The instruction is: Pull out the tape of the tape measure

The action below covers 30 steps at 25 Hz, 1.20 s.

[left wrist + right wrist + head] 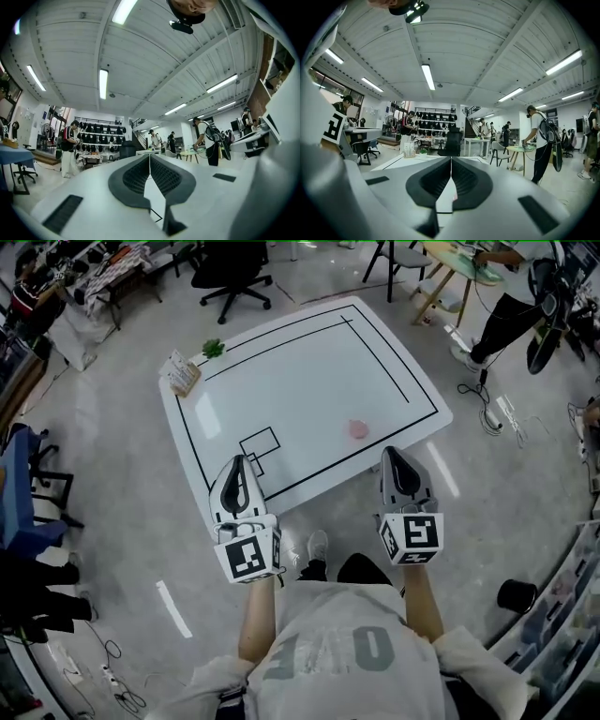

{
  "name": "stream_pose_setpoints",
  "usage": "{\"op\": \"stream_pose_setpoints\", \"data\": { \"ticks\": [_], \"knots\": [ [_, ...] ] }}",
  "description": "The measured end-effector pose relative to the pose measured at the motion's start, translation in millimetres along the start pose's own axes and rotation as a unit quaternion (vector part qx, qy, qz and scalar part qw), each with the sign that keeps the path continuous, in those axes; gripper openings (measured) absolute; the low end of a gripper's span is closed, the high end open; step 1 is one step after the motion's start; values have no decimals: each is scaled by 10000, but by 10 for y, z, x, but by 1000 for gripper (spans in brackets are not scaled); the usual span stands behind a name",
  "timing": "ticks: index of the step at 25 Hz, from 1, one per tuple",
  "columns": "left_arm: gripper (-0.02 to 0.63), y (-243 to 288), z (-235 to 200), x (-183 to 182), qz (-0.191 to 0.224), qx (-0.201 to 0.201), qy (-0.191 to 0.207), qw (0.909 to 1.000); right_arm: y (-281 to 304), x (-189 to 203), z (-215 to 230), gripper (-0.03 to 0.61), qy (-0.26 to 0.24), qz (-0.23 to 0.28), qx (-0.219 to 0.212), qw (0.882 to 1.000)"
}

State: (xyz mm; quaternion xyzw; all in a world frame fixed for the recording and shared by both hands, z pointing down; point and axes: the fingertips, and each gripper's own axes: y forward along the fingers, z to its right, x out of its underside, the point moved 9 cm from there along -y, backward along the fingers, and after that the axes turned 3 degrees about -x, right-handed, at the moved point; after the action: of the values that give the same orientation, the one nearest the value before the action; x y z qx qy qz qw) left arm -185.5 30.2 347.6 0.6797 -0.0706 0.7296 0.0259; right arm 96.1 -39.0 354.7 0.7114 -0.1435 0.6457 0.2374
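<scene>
A small round pink tape measure (359, 429) lies on the white table (309, 381), near its front right edge inside the black border lines. My left gripper (241, 462) hovers over the table's front left corner, beside a small black rectangle outline, its jaws shut and empty. My right gripper (390, 454) hangs just off the front edge, a little right of and nearer than the tape measure, also shut with nothing in it. In the left gripper view the jaws (149, 157) meet in a closed seam. The right gripper view shows its jaws (451, 160) pressed together the same way.
A card box (182, 374) and a green item (214, 348) sit at the table's far left corner. A black office chair (232, 277) stands beyond the table. People stand by a round table (464, 263) at the far right. A black cup (517, 595) rests on the floor.
</scene>
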Motion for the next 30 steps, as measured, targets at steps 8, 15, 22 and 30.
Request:
{"op": "stream_pose_setpoints", "data": {
  "ticks": [8,15,22,30],
  "knots": [
    [28,248,-69,5,-43,-325,121,9994,394,-67,133,29,31,47,-187,9998],
    [28,369,96,-124,138,-345,140,9992,541,-100,287,29,118,141,-395,9990],
    [305,537,268,-63,-49,-245,-26,9997,667,-28,418,314,276,-109,-582,9979],
    [327,691,479,29,-323,-112,-91,9994,598,50,618,315,333,-174,-398,9985]
  ]
}}
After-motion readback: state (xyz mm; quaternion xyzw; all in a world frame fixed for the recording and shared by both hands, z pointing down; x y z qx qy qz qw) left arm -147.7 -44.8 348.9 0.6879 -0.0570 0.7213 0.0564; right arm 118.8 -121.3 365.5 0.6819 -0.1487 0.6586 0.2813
